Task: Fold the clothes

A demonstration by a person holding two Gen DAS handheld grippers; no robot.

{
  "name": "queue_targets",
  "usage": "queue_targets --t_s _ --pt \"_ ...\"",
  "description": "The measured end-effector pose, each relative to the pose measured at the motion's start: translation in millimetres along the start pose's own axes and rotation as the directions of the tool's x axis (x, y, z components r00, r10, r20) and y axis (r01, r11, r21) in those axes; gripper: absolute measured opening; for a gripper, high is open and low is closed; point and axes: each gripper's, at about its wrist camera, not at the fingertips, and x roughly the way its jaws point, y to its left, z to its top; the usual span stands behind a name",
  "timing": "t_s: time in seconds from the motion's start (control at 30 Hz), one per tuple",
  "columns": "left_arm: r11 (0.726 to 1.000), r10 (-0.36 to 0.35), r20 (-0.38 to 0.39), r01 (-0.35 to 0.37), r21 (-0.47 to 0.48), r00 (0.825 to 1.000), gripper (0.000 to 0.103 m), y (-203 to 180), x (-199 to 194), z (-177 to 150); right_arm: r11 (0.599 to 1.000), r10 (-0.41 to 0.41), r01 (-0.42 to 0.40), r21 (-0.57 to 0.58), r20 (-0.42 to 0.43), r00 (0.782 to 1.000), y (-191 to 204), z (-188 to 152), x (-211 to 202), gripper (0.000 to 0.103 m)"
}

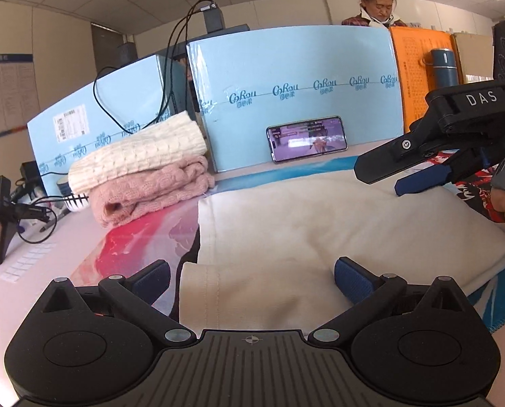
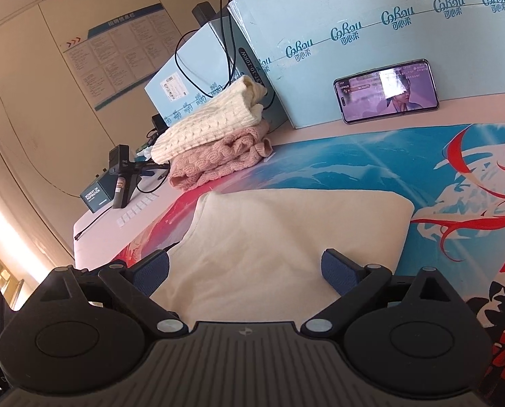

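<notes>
Cream garment [image 1: 320,224]: folded flat on printed mat [image 2: 354,166], centre of table.
L gripper [image 1: 251,278]: jaws spread wide, garment's near edge betw. pads, not pinched.
R gripper [image 2: 245,268]: jaws spread, over garment, nothing gripped.
Knit stack [image 1: 140,169]: cream sweater on pink, far left by blue boxes [image 1: 286,78].

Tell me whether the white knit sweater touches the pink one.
Touching. Both wrist views show the white knit sweater lying directly on the pink sweater, no gap between them.

Right hand-held gripper [image 2: 245,269] wide apart over cream garment [image 2: 286,230]; folded knits [image 2: 215,142] beyond
</notes>
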Motion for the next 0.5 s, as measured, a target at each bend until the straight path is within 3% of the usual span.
queue_targets --t_s 0.1,0.2,0.27,0.37,0.43,0.5 --pt "1.000 0.024 0.033 -0.024 0.001 0.999 0.103 1.3 -9.6 0.4 0.999 -0.004 0.002 0.036 0.049 0.999 -3.1 0.0 -4.6 0.097" --pt "0.992 0.054 0.039 -0.048 -0.120 0.998 0.103 15.2 -18.9 1.0 0.994 -0.032 0.020 0.105 0.111 0.993 -12.2 1.7 -10.4 0.099" --pt "0.969 0.050 0.018 -0.044 -0.242 0.999 0.103 27.6 -23.4 -1.8 0.983 -0.065 0.037 0.177 0.154 0.986 -23.0 3.8 -14.7 0.100" --pt "0.912 0.047 -0.016 -0.049 -0.406 0.999 0.103 38.7 -28.5 -10.8 0.957 -0.111 0.051 0.285 0.198 0.974 -39.5 5.6 -21.4 0.101" --pt "0.895 0.044 -0.030 -0.053 -0.442 0.999 0.103 38.7 -31.2 -17.3 0.942 -0.143 0.070 0.327 0.205 0.968 -46.4 6.3 -23.3 0.101" --pt "0.897 0.037 -0.045 -0.053 -0.438 0.998 0.103 35.3 -33.7 -22.1 0.930 -0.170 0.090 0.356 0.201 0.965 -51.5 6.2 -23.3 0.101"
